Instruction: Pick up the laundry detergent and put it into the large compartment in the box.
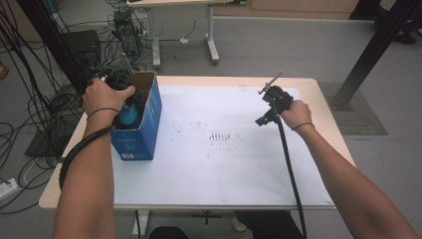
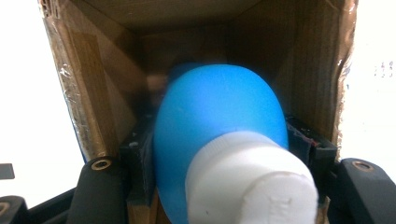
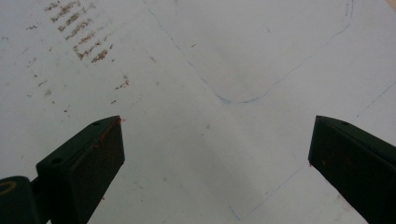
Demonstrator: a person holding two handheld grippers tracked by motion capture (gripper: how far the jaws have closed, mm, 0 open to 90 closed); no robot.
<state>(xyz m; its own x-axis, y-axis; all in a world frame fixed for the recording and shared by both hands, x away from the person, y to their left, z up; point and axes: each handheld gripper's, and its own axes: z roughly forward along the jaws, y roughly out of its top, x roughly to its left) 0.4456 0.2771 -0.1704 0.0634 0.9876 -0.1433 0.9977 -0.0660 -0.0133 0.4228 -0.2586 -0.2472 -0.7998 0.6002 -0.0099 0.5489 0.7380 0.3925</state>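
Squeezing a blue bottle [image 2: 219, 135] with a white cap, the left claw [image 1: 130, 102] held it inside the blue cardboard box [image 1: 144, 124]. The right claw [image 3: 215, 154] hung wide open and empty over the white worktop [image 1: 224, 164], with brown smudges [image 3: 77, 32] to its left. Black cables [image 1: 30, 99] lay on the grey floor [image 1: 298, 45] beyond the box.

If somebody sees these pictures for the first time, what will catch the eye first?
Probably the blue bottle with its white cap, gripped between the jaws of the left gripper inside the open blue cardboard box at the table's left edge. Next, the right gripper, jaws wide open and holding nothing, over the white table cover with its dark scuff marks.
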